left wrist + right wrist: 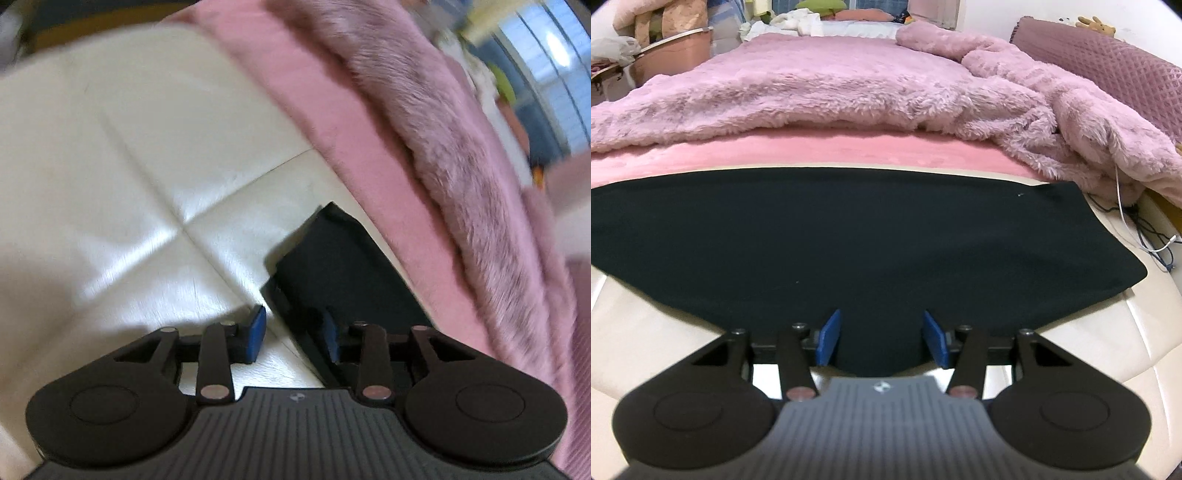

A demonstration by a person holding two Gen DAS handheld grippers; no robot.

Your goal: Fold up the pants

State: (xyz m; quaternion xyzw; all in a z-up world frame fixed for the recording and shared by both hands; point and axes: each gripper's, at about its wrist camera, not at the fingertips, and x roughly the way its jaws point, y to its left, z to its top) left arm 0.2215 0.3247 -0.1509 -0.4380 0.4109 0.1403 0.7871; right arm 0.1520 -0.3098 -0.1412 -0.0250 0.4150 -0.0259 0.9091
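Observation:
The black pants [849,236] lie flat across the cream padded bench [1089,350] at the foot of the bed, folded into a long dark band. My right gripper [882,336] is open, its blue pads [829,336] on either side of the near edge of the cloth. In the left wrist view only one end of the pants [332,266] shows, a dark corner on the cream bench [129,166]. My left gripper [295,336] is open just over that corner, its right pad over the cloth and its left pad [256,334] over bare bench.
A fluffy pink blanket [831,85] covers the bed behind the bench, bunched at the right. A pink sheet edge [812,151] runs along the bench. White and dark cables [1145,236] lie at the right. A quilted mauve pillow [1108,62] and clutter [665,44] sit at the back.

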